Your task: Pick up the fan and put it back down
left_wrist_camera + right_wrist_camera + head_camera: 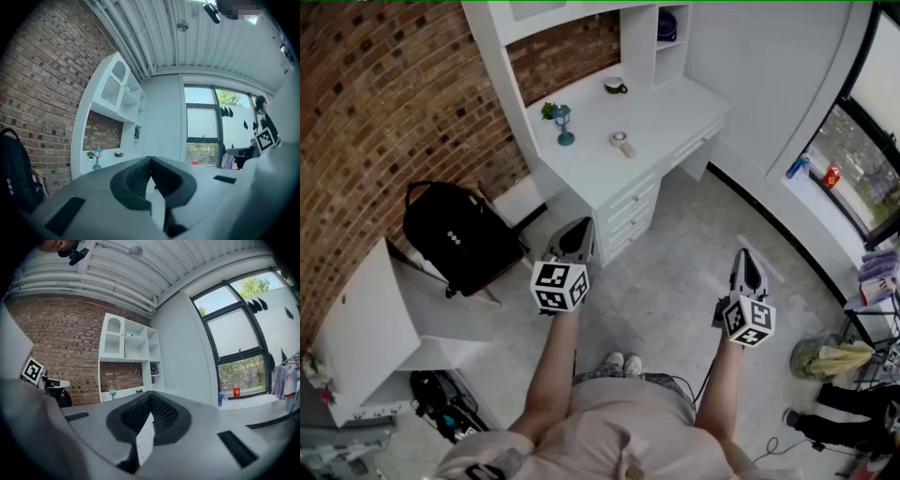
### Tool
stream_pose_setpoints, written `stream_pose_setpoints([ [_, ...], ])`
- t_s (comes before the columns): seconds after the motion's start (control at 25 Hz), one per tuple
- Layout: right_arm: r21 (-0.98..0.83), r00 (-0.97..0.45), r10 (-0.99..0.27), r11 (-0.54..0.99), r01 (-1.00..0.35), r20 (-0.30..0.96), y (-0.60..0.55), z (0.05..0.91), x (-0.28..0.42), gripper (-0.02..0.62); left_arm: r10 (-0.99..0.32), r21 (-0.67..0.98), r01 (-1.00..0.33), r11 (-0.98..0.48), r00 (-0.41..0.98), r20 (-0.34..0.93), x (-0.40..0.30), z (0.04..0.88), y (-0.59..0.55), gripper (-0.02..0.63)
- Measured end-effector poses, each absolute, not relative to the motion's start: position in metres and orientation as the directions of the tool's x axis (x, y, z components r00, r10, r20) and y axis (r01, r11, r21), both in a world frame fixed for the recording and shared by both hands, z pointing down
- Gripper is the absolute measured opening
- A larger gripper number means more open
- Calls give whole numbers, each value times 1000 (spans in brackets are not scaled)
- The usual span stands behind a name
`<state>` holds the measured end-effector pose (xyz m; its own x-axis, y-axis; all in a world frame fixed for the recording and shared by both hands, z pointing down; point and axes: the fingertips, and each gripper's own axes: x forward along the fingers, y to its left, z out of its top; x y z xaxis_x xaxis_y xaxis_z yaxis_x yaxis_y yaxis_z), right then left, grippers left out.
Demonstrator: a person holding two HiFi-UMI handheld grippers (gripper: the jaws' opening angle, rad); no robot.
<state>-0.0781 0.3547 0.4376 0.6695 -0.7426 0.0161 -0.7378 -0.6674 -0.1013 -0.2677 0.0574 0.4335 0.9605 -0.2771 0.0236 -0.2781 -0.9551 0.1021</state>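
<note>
- While I'm standing well back from it in the head view, my left claw (577, 232) and right claw (747, 264) are both pinched together with nothing in them, aimed level towards the white desk (675, 127). The small round blue fan (667, 26) sits in an open shelf cubby (682, 52) above the desk's right end. It's ahead of both claws and well apart from them. It looks a touch more on my right claw's side, so I'd guess that one goes.
- Left gripper view: jaws closed tip to tip, empty. The cubby is just a dark blob past the teal lantern lamp (97, 156), too small to read the fan properly.
- Right gripper view: jaws together too, nothing between them. The fan (153, 369) shows straight ahead above the tips, standing upright and facing out of the cubby. Can't tell its stand from here.
</note>
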Motion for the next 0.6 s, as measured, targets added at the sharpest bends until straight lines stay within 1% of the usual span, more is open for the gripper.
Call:
stream_pose_setpoints([
  [0.6, -114, 665, -747, -662, -741, 18, 355, 440, -82, 14, -273, 111, -276, -955, 961, 39, -268, 440, 63, 28],
])
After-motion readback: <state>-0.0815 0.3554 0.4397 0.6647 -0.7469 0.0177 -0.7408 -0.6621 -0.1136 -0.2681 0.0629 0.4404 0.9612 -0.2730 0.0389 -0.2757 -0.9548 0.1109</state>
